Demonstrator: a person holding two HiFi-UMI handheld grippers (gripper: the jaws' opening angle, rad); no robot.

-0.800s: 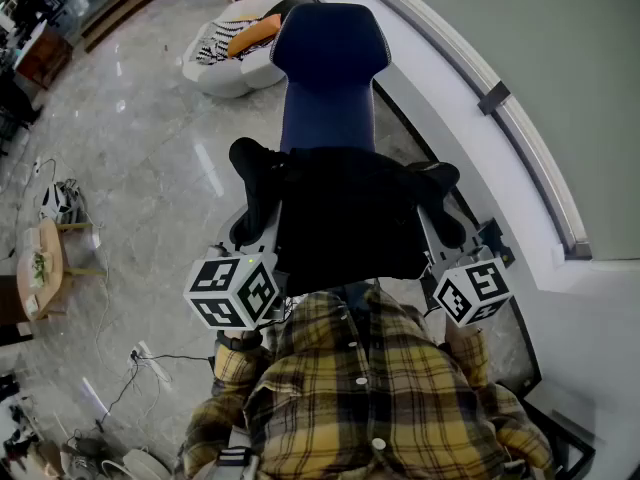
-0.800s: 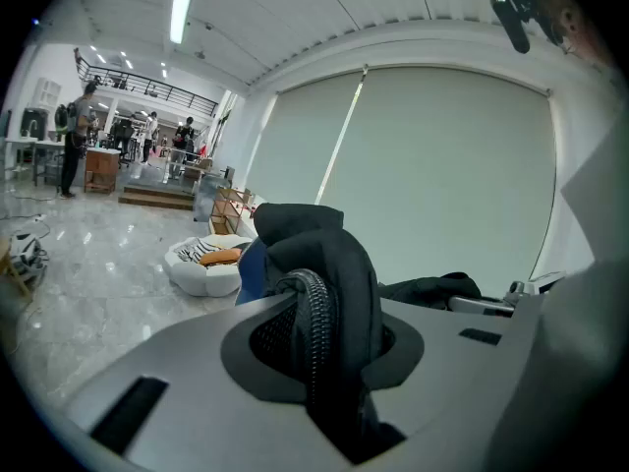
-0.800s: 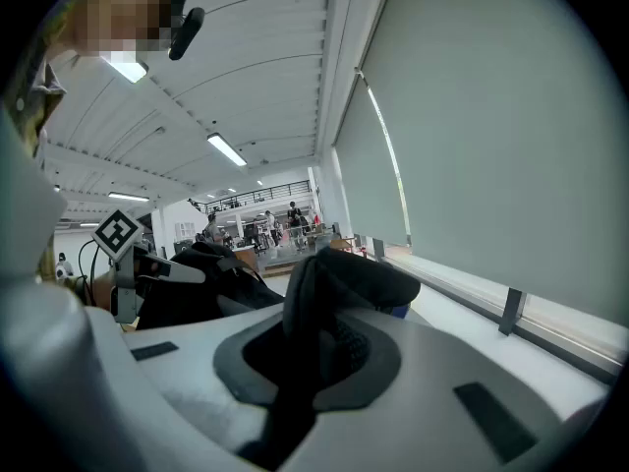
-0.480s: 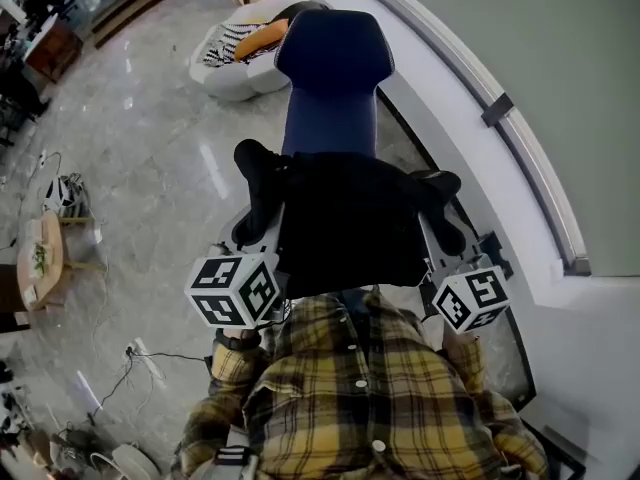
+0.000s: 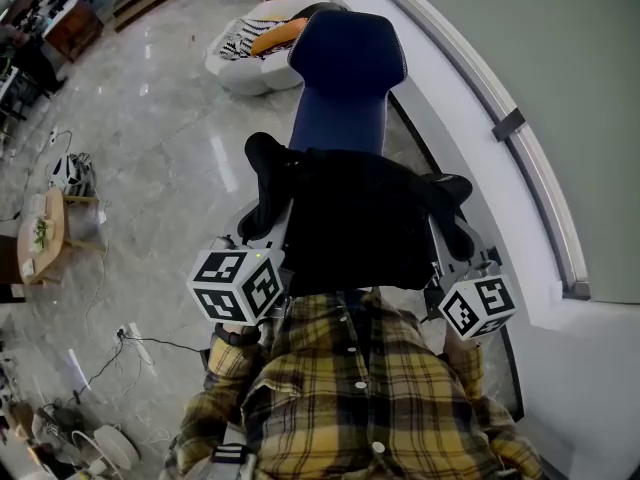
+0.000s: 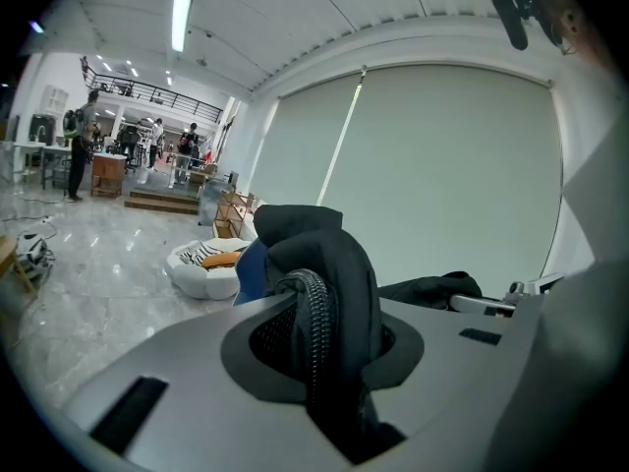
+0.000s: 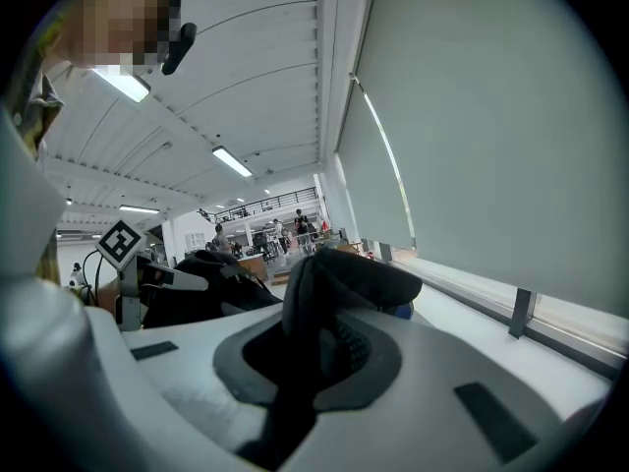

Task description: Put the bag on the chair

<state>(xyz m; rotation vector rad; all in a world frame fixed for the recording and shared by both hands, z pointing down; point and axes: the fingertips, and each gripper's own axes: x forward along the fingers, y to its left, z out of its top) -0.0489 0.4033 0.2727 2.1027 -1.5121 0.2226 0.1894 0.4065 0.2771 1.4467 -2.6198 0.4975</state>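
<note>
Bag (image 5: 350,218), black, sits low over seat of blue chair (image 5: 345,78) and covers it; backrest shows beyond. Left tool (image 6: 324,362) clamped on padded mesh strap (image 6: 314,303). Right tool (image 7: 314,362) pinched almost closed on second black strap (image 7: 334,283). Cannot tell whether bag base touches seat. Judgement: bag brought into place above chair. Left to do: settle bag onto seat, release both straps, draw tools back.
</note>
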